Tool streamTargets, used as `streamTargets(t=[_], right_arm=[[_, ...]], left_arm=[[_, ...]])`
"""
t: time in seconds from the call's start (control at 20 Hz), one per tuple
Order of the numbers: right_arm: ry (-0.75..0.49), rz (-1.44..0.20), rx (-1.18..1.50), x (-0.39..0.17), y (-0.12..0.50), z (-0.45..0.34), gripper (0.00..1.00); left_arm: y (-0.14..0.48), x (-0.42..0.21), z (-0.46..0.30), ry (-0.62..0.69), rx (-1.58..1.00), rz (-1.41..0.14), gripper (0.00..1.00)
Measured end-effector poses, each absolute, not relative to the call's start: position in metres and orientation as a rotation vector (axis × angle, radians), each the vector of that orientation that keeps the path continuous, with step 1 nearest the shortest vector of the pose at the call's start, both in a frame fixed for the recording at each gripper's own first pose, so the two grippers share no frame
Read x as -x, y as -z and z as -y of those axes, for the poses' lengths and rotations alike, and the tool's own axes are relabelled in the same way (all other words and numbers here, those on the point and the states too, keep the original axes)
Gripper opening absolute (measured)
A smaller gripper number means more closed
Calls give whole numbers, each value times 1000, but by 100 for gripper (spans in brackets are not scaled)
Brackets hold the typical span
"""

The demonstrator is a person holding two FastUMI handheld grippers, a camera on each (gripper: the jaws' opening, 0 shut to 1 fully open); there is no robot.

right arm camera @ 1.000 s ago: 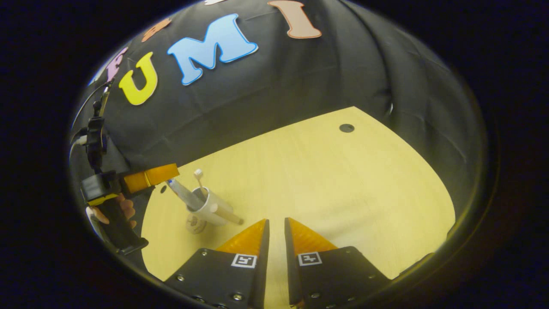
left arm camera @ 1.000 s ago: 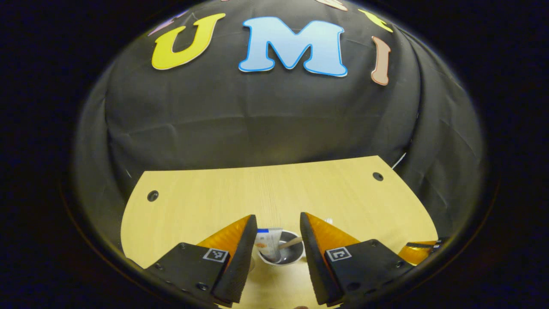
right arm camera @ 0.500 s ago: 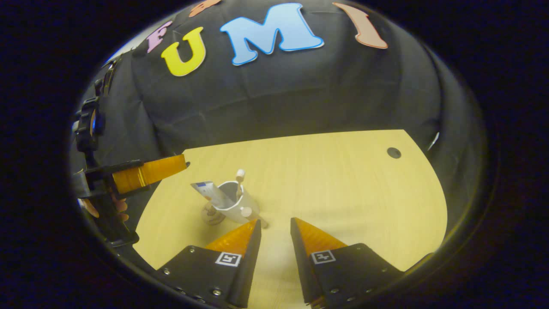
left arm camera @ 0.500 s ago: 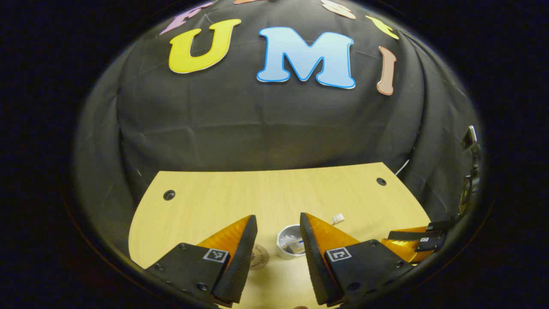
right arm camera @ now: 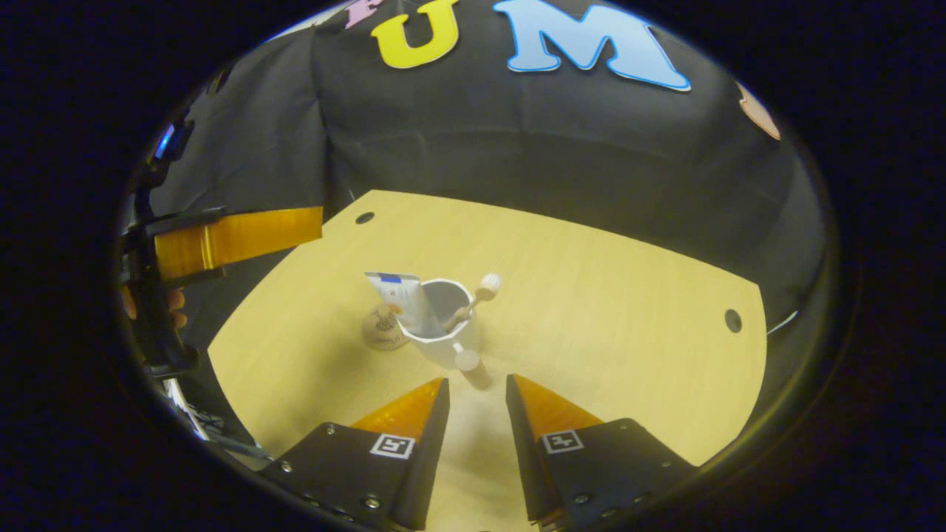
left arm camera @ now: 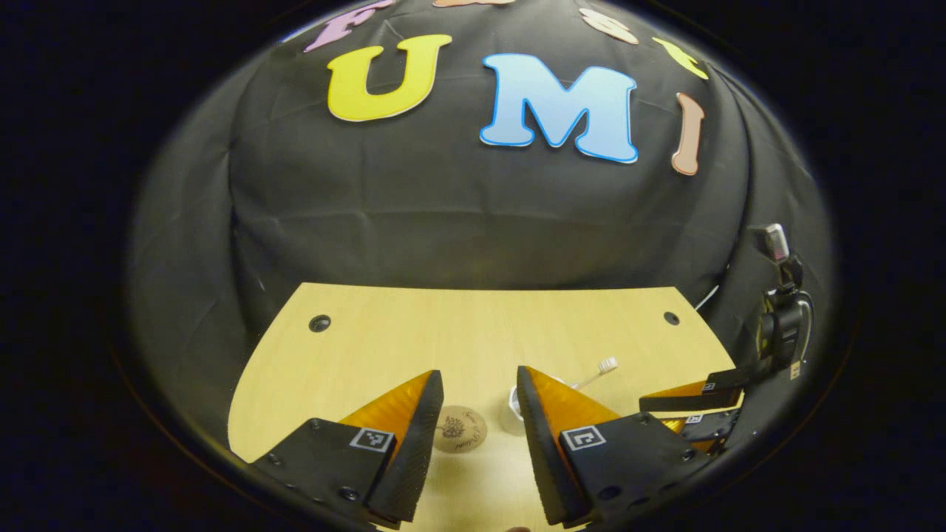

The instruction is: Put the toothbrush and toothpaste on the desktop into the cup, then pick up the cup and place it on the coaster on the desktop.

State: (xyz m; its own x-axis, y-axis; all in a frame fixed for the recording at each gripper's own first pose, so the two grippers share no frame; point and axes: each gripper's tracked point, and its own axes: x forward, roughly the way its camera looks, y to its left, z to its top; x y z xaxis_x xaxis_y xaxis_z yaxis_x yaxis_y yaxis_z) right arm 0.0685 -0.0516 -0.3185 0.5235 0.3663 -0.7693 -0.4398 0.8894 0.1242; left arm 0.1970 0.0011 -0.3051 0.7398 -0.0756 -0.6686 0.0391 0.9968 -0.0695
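Observation:
A white cup stands upright on the wooden desktop. The toothpaste tube and the toothbrush lean inside it. Its handle points at my right gripper, which is open just short of it and holds nothing. A round coaster lies flat against the cup's left side. In the left gripper view the coaster lies between the fingers of my open left gripper. There the cup is mostly hidden behind one finger, and the toothbrush head sticks out.
The left gripper, held by a hand, hovers left of the cup in the right gripper view. The right gripper sits at the right edge of the left gripper view. Round holes mark the desktop's corners.
The left gripper has drawn away from above the cup, bringing the coaster between its fingers. The right gripper has swung round to face the cup's handle, and its fingers have spread wider.

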Motion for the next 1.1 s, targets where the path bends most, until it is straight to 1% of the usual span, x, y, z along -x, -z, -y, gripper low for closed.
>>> streamTargets(t=[0.05,0.1,0.15,0.2,0.35,0.4,0.45,0.5,0.55,0.6,0.65,0.7,0.75,0.9,0.95,1.0,1.05,1.1], right_arm=[[-515,-914,87,-70,320,48,47],[-528,-924,102,-76,325,44,63],[-534,-926,127,-82,328,44,63],[-546,-934,146,-84,333,41,70],[-584,-960,186,-91,343,33,70],[-593,-966,206,-94,346,32,70],[-606,-974,223,-96,349,30,70],[-620,-984,238,-98,352,28,63],[-632,-998,255,-99,355,26,70],[-643,-1012,272,-100,367,22,69],[-653,-1025,294,-101,376,21,69],[-666,-1042,312,-101,384,18,63],[-673,-1049,335,-102,390,16,65],[-689,-1075,370,-103,408,9,65],[-684,-1086,376,-105,411,9,65],[-683,-1095,374,-107,415,8,59],[-679,-1099,374,-109,417,8,60],[-670,-1099,380,-112,422,8,60]], left_arm=[[306,-193,-6,50,54,-739,68],[307,-188,-8,37,58,-742,68],[308,-184,-12,26,60,-745,68],[310,-179,-16,13,59,-747,63],[315,-167,-26,-18,60,-760,63],[319,-161,-31,-31,62,-766,68],[321,-156,-35,-44,67,-772,68],[323,-152,-41,-60,74,-779,63],[326,-149,-45,-72,81,-785,68],[328,-144,-50,-85,88,-792,68],[331,-140,-54,-100,93,-799,72],[333,-137,-60,-111,97,-804,68],[335,-135,-66,-124,97,-807,68],[338,-129,-82,-163,102,-814,68],[340,-128,-88,-174,100,-816,63],[340,-127,-93,-184,98,-818,68],[341,-126,-97,-193,95,-821,68],[342,-126,-101,-200,93,-822,63]])
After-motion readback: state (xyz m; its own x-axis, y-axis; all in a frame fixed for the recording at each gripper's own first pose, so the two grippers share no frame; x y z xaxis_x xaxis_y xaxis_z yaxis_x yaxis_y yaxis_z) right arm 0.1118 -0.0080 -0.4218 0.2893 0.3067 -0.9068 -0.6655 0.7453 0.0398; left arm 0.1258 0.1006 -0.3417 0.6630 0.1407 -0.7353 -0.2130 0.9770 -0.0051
